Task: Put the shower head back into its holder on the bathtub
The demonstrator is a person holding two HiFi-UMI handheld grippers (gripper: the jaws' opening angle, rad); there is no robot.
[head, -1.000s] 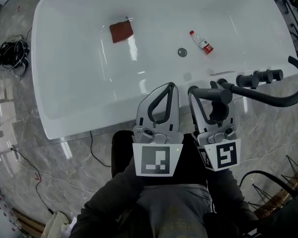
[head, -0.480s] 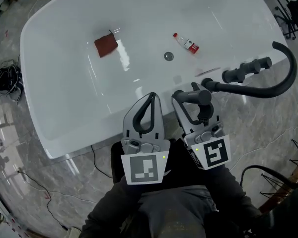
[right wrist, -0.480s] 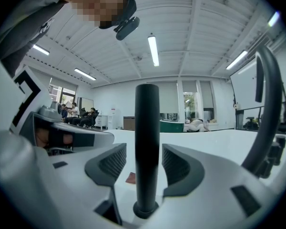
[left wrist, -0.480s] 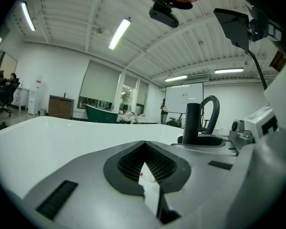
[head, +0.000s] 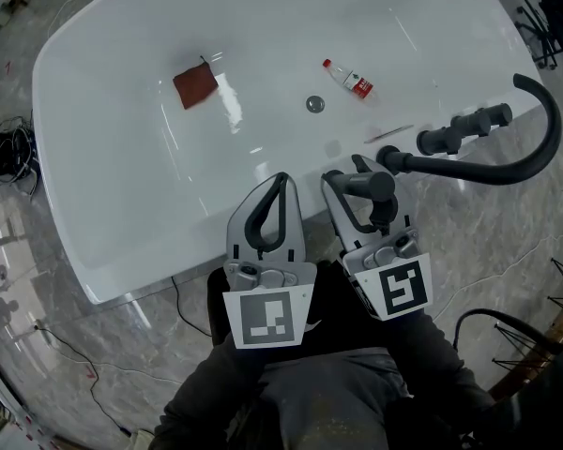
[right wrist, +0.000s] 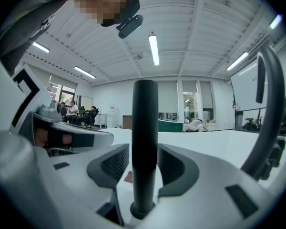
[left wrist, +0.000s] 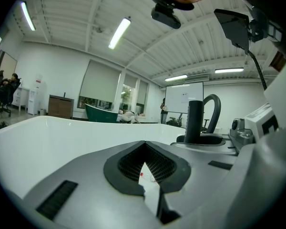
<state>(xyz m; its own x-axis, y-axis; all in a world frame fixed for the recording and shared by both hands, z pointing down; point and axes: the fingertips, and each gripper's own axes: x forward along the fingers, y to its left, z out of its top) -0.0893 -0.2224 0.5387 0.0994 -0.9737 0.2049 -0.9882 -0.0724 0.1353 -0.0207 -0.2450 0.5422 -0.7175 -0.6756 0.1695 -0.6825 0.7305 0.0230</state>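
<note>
My right gripper [head: 349, 178] is shut on the black shower head [head: 378, 187]. Its round handle [right wrist: 145, 147] stands upright between the jaws in the right gripper view. It hangs over the near rim of the white bathtub [head: 122, 157], just left of the black tap fitting [head: 455, 131] and its curved black pipe [head: 535, 148]. The pipe also arcs along the right edge of the right gripper view [right wrist: 271, 113]. My left gripper [head: 281, 178] is beside it on the left, shut with nothing between its jaws [left wrist: 144, 147]. The shower head [left wrist: 195, 120] shows to its right.
Inside the tub lie a red cloth [head: 195, 84], a small bottle with a red cap [head: 349, 79] and the drain [head: 314, 104]. A tangle of black cable [head: 2, 150] lies on the marble floor at the left. The person's knees are below the grippers.
The head view has drifted, so the tub and tap sit further left in frame. Both grippers have shifted slightly left with it. The right gripper keeps its hold on the shower head.
</note>
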